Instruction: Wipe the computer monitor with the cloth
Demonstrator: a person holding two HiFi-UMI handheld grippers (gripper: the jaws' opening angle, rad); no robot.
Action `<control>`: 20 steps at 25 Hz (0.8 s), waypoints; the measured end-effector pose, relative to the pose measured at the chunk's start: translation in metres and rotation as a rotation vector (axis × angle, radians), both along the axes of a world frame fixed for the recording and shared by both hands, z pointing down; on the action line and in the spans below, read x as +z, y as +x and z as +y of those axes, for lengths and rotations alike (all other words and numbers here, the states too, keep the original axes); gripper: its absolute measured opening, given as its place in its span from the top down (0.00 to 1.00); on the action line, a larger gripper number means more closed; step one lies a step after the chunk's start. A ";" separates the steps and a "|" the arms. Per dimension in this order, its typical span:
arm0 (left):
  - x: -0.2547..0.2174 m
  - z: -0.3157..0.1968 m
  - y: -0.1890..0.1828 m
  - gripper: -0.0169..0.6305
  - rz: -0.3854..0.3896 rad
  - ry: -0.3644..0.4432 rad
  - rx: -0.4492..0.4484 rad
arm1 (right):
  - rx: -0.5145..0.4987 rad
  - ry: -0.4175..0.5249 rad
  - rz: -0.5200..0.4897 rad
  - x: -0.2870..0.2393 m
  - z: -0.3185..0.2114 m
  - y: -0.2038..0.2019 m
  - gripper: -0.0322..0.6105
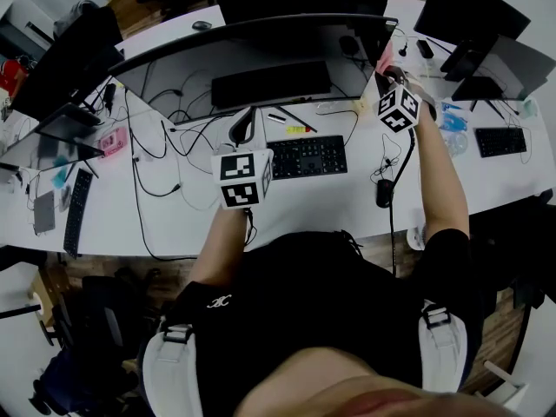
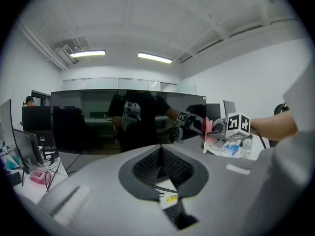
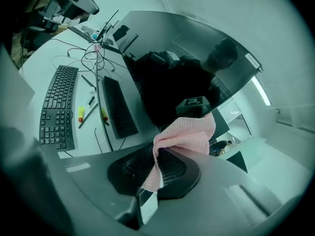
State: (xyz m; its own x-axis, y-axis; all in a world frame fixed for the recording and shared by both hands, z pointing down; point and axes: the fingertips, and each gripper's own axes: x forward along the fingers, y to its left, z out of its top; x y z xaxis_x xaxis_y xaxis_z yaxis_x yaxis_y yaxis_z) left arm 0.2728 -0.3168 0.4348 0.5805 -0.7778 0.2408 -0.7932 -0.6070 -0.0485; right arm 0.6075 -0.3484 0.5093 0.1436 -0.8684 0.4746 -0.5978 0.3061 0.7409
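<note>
While on cloth [image 3: 186, 134], hand-held gripper [image 3: 156, 163] closed

At 12 o'clock: wide curved dark monitor [image 1: 261, 55] on the white desk [image 1: 330, 200], spanning most of its far side. Just before it, toward 1 o'clock, lies a black keyboard [image 1: 308, 156].

The left hand-held gripper [image 1: 244, 127] is just beside that keyboard, at its 9 o'clock, before the monitor's middle. The right hand-held gripper [image 1: 388, 66] is at 2 o'clock, at the monitor's right end, with a pink knitted cloth [image 1: 385, 56] in its jaws next to the screen edge.

A black mouse [image 1: 385, 193] lies at the keyboard's 4 o'clock. A second black keyboard [image 1: 500, 141] lies well apart at 3 o'clock, and a third black keyboard [image 1: 76, 211] at 9 o'clock.
</note>
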 end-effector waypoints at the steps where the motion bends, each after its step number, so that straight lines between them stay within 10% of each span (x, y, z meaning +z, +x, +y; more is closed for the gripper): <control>1: 0.001 0.000 0.000 0.90 -0.001 -0.002 0.000 | 0.000 -0.015 0.008 0.006 0.000 -0.001 0.92; 20: 0.031 -0.012 -0.020 0.90 -0.042 -0.070 -0.042 | 0.053 -0.250 -0.091 0.144 0.001 -0.010 0.92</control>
State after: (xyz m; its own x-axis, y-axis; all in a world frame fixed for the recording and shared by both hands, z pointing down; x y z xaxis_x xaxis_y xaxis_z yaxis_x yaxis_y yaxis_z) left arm 0.2526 -0.3283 0.4654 0.5357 -0.7819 0.3188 -0.8163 -0.5761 -0.0412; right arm 0.5972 -0.3479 0.6536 0.1325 -0.7150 0.6864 -0.6785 0.4394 0.5887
